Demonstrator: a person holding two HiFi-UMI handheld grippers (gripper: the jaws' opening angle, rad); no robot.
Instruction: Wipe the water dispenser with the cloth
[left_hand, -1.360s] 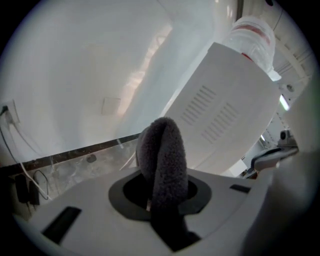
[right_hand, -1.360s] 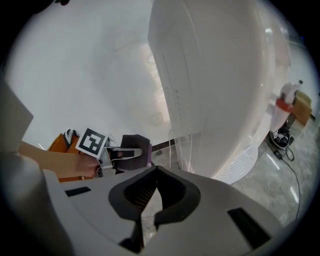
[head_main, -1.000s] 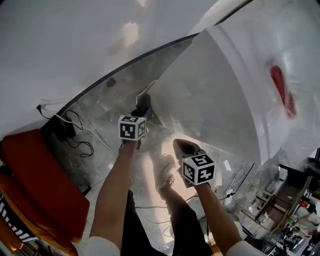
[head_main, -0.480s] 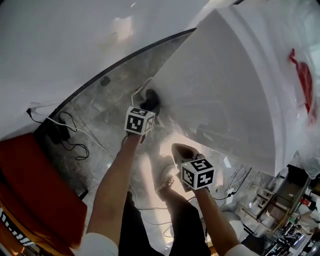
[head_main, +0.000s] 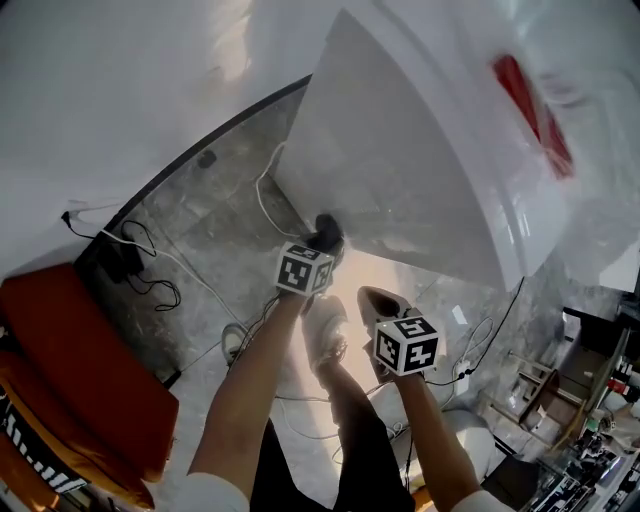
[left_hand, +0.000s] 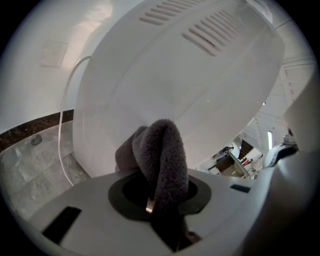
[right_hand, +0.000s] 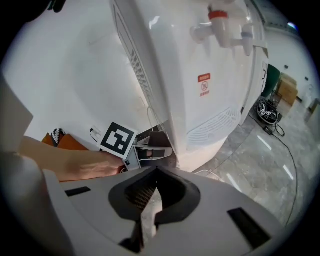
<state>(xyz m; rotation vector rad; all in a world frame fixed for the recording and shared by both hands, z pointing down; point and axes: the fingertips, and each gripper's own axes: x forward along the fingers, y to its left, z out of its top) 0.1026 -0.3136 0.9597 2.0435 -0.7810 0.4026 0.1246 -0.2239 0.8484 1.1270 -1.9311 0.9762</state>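
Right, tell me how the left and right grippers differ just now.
The left gripper is shut on the dark grey cloth; the right gripper is shut with nothing between its jaws. The left gripper is up close to the water dispenser, low on its side panel; the right gripper hangs back, clear of it. Both carry a marker cube.

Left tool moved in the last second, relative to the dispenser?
Yes. The left tool, shut on the cloth, has slid along the water dispenser's lower edge, away from its wall-side corner.
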